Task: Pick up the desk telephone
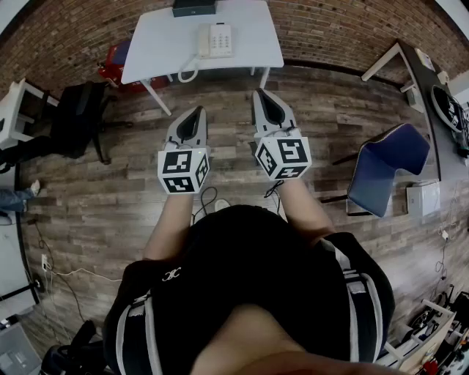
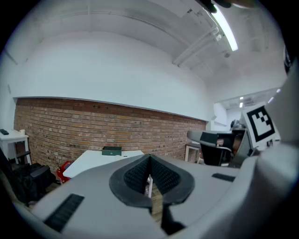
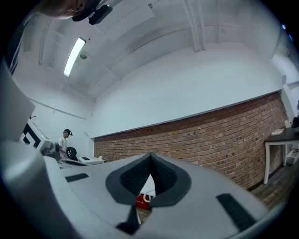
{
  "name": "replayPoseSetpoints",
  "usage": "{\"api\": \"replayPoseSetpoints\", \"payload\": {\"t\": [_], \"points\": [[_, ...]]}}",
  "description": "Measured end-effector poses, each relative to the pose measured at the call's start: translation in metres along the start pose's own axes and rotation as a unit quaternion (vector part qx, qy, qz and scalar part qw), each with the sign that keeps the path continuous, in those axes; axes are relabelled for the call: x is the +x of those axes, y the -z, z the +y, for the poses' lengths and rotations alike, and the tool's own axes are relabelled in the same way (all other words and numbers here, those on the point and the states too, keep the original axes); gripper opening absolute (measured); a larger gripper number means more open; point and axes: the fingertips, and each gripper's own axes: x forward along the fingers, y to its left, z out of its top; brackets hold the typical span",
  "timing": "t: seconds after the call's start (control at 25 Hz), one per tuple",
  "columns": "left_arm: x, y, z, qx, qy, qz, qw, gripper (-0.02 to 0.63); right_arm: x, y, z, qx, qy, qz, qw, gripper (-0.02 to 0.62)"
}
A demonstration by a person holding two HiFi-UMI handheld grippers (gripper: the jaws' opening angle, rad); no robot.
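A white desk telephone with a coiled cord lies on the white table ahead of me, by the brick wall. My left gripper and right gripper are held out side by side over the wooden floor, well short of the table. Both are shut with nothing between the jaws. In the left gripper view the closed jaws point at the white table; the phone is hidden behind them. The right gripper view shows its closed jaws against the brick wall.
A dark box sits at the table's back edge, also seen as a green box. A red crate stands under the table's left end. A black chair is at left, a blue chair at right. A person stands far off.
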Motion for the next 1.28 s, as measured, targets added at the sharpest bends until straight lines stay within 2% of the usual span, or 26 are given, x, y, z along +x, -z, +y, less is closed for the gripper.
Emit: {"api": "replayPoseSetpoints", "payload": {"t": [0.16, 0.4, 0.64, 1.04, 1.28], "points": [[-0.003, 0.000, -0.004, -0.015, 0.008, -0.004, 0.9999, 0.002, -0.003, 0.003, 0.003, 0.000, -0.004, 0.006, 1.000, -0.002], [-0.008, -0.007, 0.001, -0.013, -0.001, -0.011, 0.9998, 0.002, -0.001, -0.003, 0.009, 0.010, -0.013, -0.005, 1.000, -0.002], [-0.010, -0.007, 0.023, -0.021, -0.013, -0.013, 0.9996, 0.000, 0.009, 0.000, 0.020, 0.018, -0.012, -0.008, 1.000, -0.002], [-0.010, 0.000, 0.057, -0.019, 0.003, -0.006, 0.9998, 0.002, 0.022, 0.010, 0.039, 0.022, 0.004, -0.005, 1.000, -0.002], [0.008, -0.003, 0.065, -0.007, 0.006, -0.013, 0.9999, 0.002, 0.040, 0.013, 0.026, 0.023, 0.010, -0.009, 1.000, -0.002]]}}
